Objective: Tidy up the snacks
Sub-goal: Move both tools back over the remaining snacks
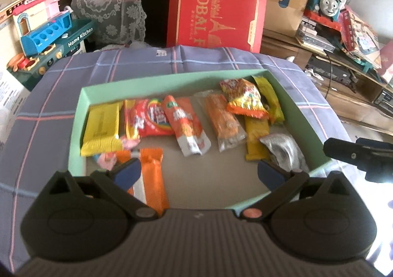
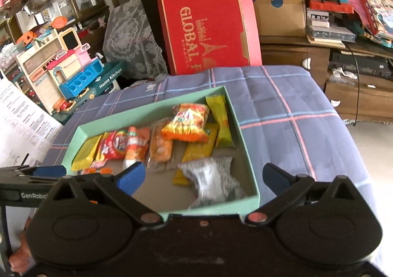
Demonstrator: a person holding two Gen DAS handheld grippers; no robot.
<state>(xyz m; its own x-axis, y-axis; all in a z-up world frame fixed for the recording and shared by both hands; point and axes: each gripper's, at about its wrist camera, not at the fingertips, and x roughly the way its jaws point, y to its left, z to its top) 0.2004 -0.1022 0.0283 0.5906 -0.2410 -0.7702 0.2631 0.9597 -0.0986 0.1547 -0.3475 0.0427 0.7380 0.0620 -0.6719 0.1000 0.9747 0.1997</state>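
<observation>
Both hand-held grippers, left [image 1: 199,174] and right [image 2: 202,175], stand wide and empty over your tray [image 1: 172,75]. Snacks [image 1: 186,125] appear placed; nothing loose remains, so withdraw.

Shallow green box [image 1: 302,102] on plaid-covered bench, open-topped, snacks lying flat inside: yellow pack [image 1: 102,127] at box's left end, red pouch [image 1: 149,117] beside it, silver packet [image 2: 213,178] in near right corner.

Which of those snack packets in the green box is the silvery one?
The crinkled silver packet in the near right corner of the green box. Every other packet is yellow, orange or red.
</observation>
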